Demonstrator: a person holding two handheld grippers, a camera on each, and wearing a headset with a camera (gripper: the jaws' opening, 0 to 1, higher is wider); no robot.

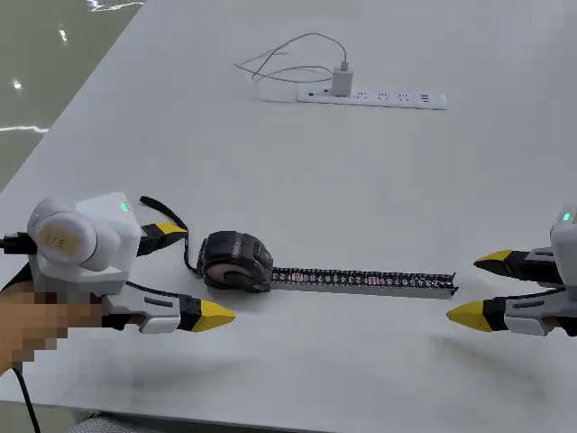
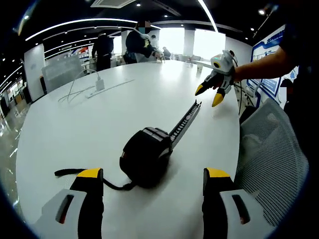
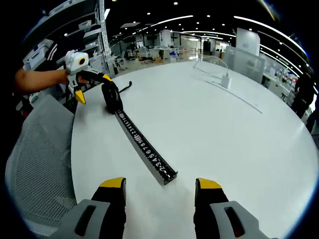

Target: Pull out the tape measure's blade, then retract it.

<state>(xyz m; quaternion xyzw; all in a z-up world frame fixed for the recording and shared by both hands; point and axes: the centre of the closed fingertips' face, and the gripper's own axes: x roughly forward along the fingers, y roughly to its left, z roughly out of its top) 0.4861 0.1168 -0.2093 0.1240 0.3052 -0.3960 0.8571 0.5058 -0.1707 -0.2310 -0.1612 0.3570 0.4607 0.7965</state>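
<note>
Yellow-tipped left hand-held gripper [image 1: 208, 272], jaws spread wide

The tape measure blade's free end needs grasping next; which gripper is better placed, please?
Probably the right gripper: its open jaws face the blade's free end, while the left gripper sits by the case.

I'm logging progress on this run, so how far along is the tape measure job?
Done: the blade is pulled out, lying flat on the table from the case toward the right gripper. In hand: nothing is gripped. The left gripper is open by the case, and the right gripper is open just short of the blade's tip. Left: retracting the blade into the case.
</note>
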